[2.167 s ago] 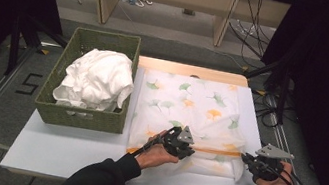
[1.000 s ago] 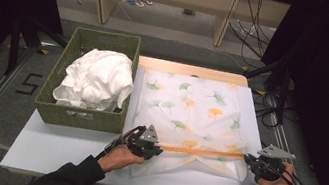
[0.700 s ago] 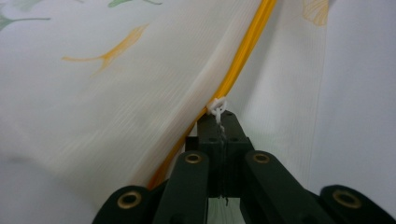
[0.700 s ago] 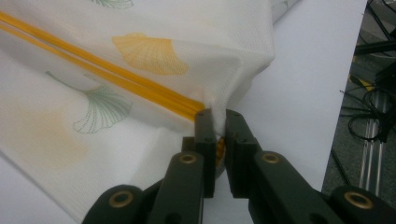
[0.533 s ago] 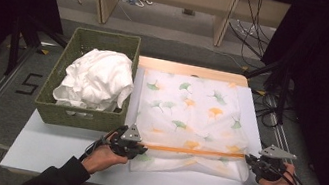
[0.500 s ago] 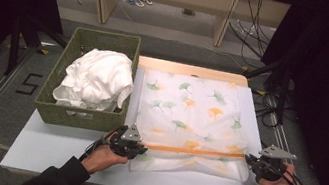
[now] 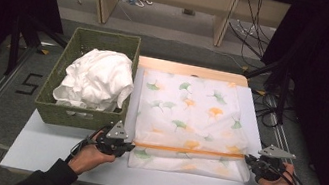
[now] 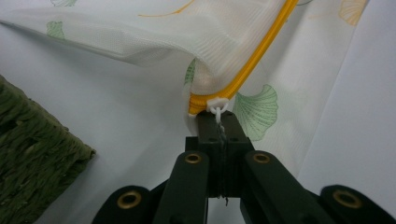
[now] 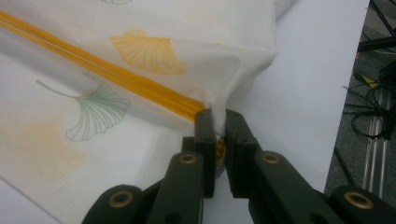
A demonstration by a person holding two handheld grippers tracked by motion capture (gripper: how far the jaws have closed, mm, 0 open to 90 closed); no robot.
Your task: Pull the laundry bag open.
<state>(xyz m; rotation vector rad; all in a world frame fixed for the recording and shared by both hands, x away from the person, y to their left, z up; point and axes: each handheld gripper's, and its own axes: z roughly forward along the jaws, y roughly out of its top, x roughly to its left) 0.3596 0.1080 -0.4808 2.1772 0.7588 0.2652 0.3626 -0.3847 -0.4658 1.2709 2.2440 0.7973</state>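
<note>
So count-wise: 2 hand-held grippers, 1 mesh laundry bag, 1 basket, 1 white desk.

The mesh bag [image 7: 188, 119] is the main thing, white see-through fabric w/ green and orange ginkgo leaf print, lying flat on the desk [image 7: 47, 146] just right of the basket. It has an orange zipper [image 7: 188, 150] running straight across near its front edge, pretty much from one side of the bag to the other.

Left hand-held gripper [image 7: 127, 147] sits at the bag's front left corner, just in front of the basket's near right corner. In the left gripper view the jaws are pressed together on the little white zipper pull [image 8: 218, 105] at the end of the orange zip, w/ its cord pinched between them. Right hand-held gripper [image 7: 252, 165] is at the bag's front right corner, on the far side from the basket. In the right gripper view its jaws are clamped on a bunched fold of the mesh right by the zip end, fabric squeezed in the narrow gap between the pads.

Containers: the green woven basket [image 7: 79, 113] holds 1 crumpled pile of white cloth [image 7: 96, 78], heaped up to about the rim and filling most of it. Can't tell if that's one piece or several. As for the bag, something pale shows through the mesh but idk what, too faint to tell.
</note>
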